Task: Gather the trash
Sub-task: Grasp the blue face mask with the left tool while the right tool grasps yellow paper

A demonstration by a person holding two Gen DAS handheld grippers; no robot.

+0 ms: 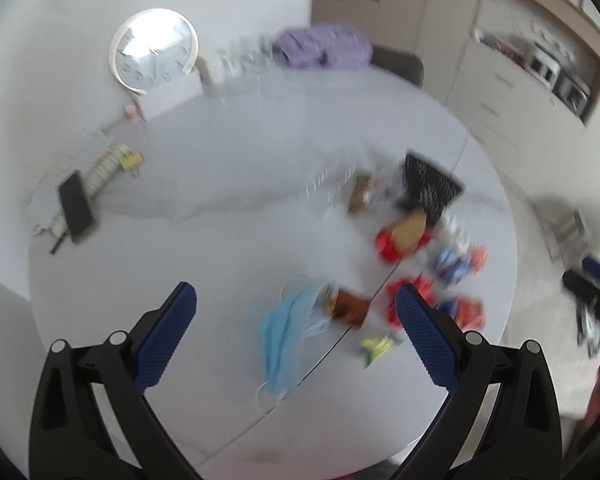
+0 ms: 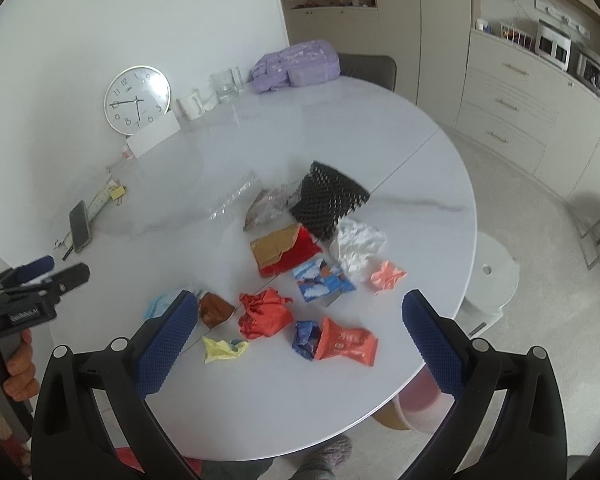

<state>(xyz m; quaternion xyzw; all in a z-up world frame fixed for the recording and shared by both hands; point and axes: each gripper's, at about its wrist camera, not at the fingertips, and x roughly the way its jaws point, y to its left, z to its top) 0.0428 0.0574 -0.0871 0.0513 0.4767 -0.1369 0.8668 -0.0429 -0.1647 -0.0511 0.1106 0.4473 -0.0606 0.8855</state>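
A: Status on your jaws?

B: Left gripper (image 1: 296, 304) spread wide, empty. Right gripper (image 2: 300, 312) same, over the white round table (image 2: 320, 128). Left view is blurred.

A: Trash?

B: All loose on the table: blue face mask (image 1: 284, 332), brown wrapper (image 2: 215, 309), red crumpled wrapper (image 2: 265, 312), yellow scrap (image 2: 222, 349), orange packet (image 2: 346, 345), white tissue (image 2: 356, 246). Black mesh basket (image 2: 329, 204) lies tipped on its side behind them.

Bare table (image 2: 320, 400) in front, wrappers (image 2: 266, 318) crowding beyond
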